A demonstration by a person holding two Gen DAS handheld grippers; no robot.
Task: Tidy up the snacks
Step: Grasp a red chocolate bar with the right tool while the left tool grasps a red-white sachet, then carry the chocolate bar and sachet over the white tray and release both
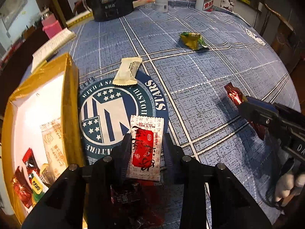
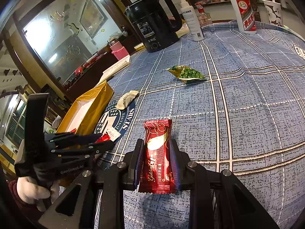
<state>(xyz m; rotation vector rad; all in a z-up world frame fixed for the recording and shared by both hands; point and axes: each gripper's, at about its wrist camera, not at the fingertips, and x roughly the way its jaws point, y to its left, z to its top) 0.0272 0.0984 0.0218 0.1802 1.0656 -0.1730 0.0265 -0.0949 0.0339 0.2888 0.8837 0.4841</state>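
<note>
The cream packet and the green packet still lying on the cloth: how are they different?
The cream packet is a flat, plain oblong; the green packet is puffy, crumpled and glossy with gold edges. The cream packet lies partly on the round star emblem, near the gold box; the green packet lies further out on bare checked cloth. Both are sealed snacks, loose on the table, with no gripper touching them.

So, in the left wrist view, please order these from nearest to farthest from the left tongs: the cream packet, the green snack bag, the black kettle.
1. Cream packet: straight ahead of the left tongs, on the round emblem's far edge.
2. Green snack bag: farther out, to the right.
3. Black kettle: at the table's far edge, to the left.
</note>
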